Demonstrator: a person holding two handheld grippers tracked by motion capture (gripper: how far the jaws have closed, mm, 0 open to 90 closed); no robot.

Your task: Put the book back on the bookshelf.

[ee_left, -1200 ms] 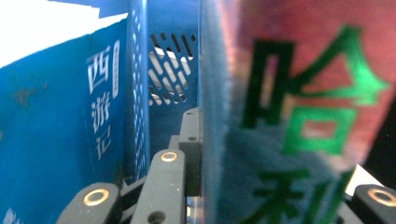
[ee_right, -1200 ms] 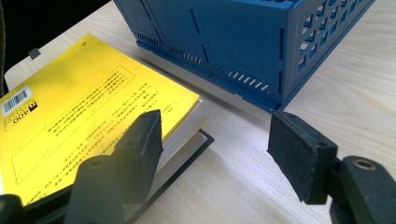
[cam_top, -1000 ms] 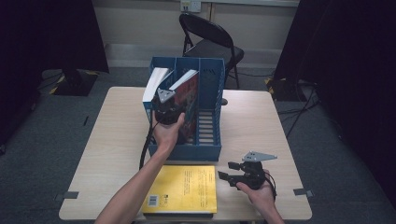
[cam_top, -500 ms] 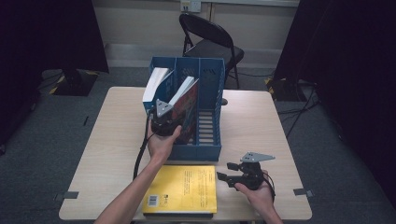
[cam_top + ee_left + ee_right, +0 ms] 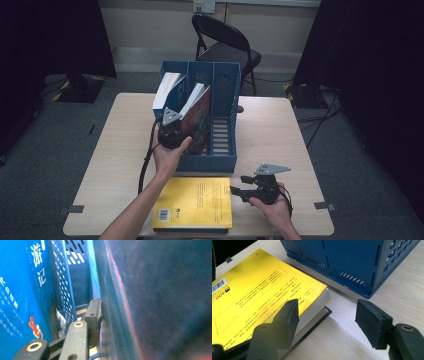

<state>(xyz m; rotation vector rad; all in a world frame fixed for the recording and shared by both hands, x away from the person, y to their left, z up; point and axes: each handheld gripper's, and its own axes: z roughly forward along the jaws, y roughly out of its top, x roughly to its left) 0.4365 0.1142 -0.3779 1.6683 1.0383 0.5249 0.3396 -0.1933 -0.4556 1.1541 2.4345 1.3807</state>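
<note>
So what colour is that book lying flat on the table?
Bright yellow, with small black print and a barcode. The book shows best in the right gripper view.

left forearm reaches forward, hand wrapped around black left gripper (image 5: 172,131) with grey three-cornered plate on top | its fingers (image 5: 93,317) pressed against a dark glossy book cover (image 5: 155,302) | right hand (image 5: 272,207) low, black right gripper (image 5: 239,187) pointing left, fingers (image 5: 373,323) spread wide apart

A light wooden table (image 5: 300,135) is seen carrying a blue file rack (image 5: 220,125) at its middle; a yellow book (image 5: 195,202), stacked on a dark book (image 5: 319,316), is laid just before the rack.
</note>
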